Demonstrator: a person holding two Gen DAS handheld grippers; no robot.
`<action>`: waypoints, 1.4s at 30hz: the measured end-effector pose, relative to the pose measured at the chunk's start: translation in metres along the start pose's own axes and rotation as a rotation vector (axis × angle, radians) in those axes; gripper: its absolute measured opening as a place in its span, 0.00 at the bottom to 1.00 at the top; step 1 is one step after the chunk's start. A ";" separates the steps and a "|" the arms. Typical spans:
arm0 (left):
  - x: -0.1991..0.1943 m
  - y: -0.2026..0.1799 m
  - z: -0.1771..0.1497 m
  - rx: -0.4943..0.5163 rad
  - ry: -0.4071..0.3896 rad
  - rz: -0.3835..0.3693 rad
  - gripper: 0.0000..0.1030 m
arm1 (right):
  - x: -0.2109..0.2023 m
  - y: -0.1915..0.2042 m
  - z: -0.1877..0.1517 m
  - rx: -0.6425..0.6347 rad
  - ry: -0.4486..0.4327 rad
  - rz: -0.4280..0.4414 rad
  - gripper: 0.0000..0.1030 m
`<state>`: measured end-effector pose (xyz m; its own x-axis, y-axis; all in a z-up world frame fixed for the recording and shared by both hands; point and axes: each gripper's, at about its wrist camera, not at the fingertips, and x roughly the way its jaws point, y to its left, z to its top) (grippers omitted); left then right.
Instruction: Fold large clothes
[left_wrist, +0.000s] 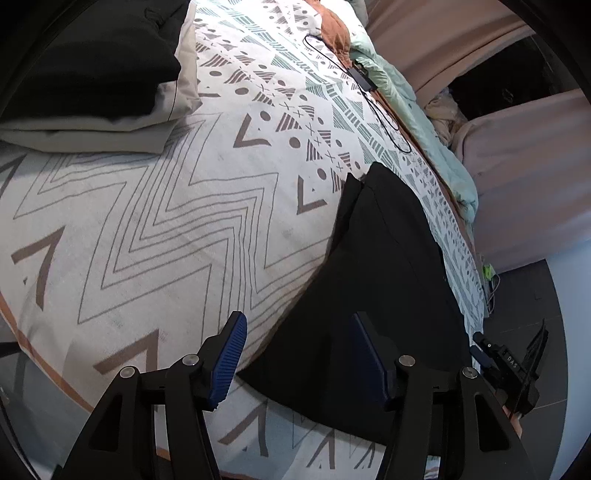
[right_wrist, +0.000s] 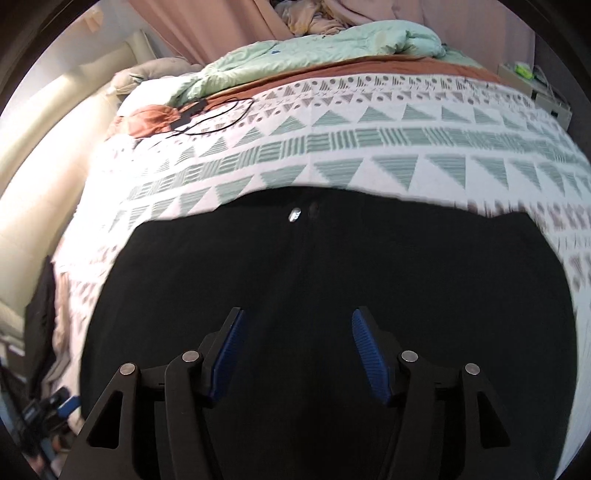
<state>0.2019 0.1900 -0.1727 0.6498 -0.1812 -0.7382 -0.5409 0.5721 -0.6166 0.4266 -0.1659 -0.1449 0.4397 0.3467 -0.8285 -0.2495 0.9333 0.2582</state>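
Black garment spread on the bed, fold barely begun.

The black garment (right_wrist: 332, 295) fills the lower centre of the right view, flat on the patterned bedspread (left_wrist: 147, 221); both the left tool (left_wrist: 299, 354) and right tool (right_wrist: 295, 354) hang released above it. Folded clothes (left_wrist: 92, 74) sit upper left, suggesting earlier pieces are done.

The black garment (right_wrist: 332, 295) lies plain and dark on a white bedspread (left_wrist: 166, 221) printed with grey-brown zigzags, chevrons and dots, and bands of pale green striped triangles. At eleven o'clock in the left view sits a folded pile (left_wrist: 92, 74), black over beige. A mint-green quilt (right_wrist: 295, 55) bunches at twelve o'clock beside a rust-orange cloth (right_wrist: 147, 118). Pink curtains (left_wrist: 443, 44) hang behind. Each claw (left_wrist: 299, 360) (right_wrist: 297, 358) is black with blue ribbed pads (left_wrist: 229, 362).
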 end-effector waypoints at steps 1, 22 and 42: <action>0.000 0.001 -0.004 -0.001 0.011 -0.006 0.58 | -0.005 0.001 -0.010 0.005 0.000 0.010 0.58; 0.028 0.021 -0.012 -0.053 0.116 -0.132 0.58 | -0.070 0.013 -0.155 0.026 0.024 0.057 0.54; 0.033 0.010 -0.013 0.046 0.138 -0.256 0.58 | -0.042 0.036 -0.191 -0.009 0.053 -0.042 0.39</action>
<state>0.2109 0.1791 -0.2065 0.6817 -0.4292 -0.5926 -0.3422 0.5289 -0.7767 0.2348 -0.1650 -0.1958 0.4034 0.3016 -0.8639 -0.2395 0.9460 0.2184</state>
